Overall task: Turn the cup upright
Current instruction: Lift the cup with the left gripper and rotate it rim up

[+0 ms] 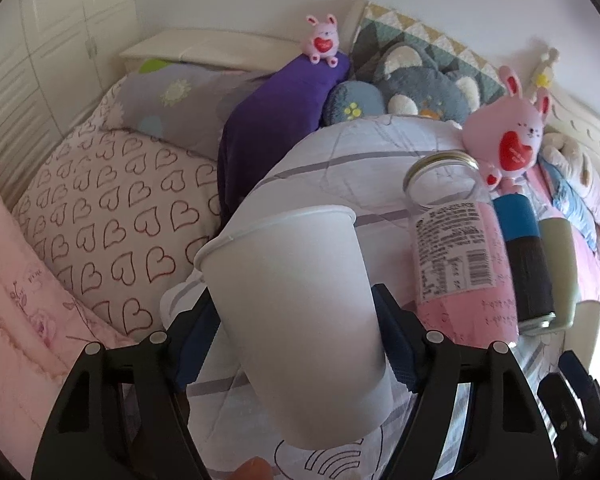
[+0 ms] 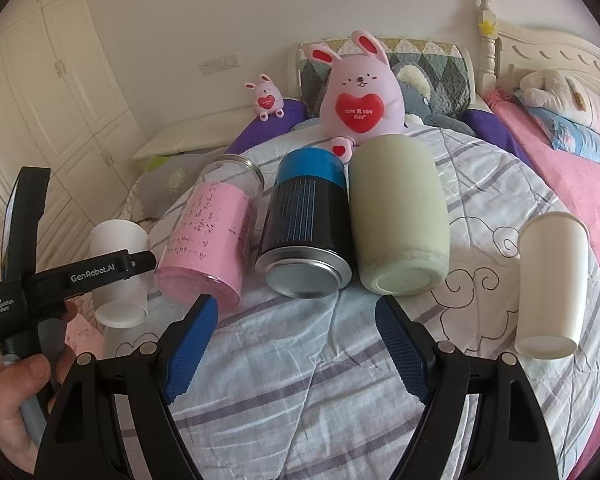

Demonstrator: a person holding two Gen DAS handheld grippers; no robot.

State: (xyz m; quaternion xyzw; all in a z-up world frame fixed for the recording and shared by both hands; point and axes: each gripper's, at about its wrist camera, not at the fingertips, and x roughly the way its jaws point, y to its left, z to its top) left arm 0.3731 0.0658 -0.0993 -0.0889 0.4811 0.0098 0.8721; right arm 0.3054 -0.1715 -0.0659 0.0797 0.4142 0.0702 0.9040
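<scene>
Gripping the cup (image 1: 300,312), apparently tilted, the left gripper (image 1: 296,344).

L gripper (image 1: 296,344) is clamping w/ both jaws pressed inward, pointing fwd over the bed, person's hand (image 2: 16,396) wrapping its grip. R gripper (image 2: 296,344) is hovering w/ jaws spread wide, gripping nothing.

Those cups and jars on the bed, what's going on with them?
A person is working with a hand-held gripper in each hand. The left hand-held gripper is closed around a white paper cup, held with its rim pointing away from the camera. The right hand-held gripper is open and holds nothing, above the striped quilt. In front of it a pink-labelled jar, a blue-and-black can, a pale green cup and another white cup all lie on their sides.
</scene>
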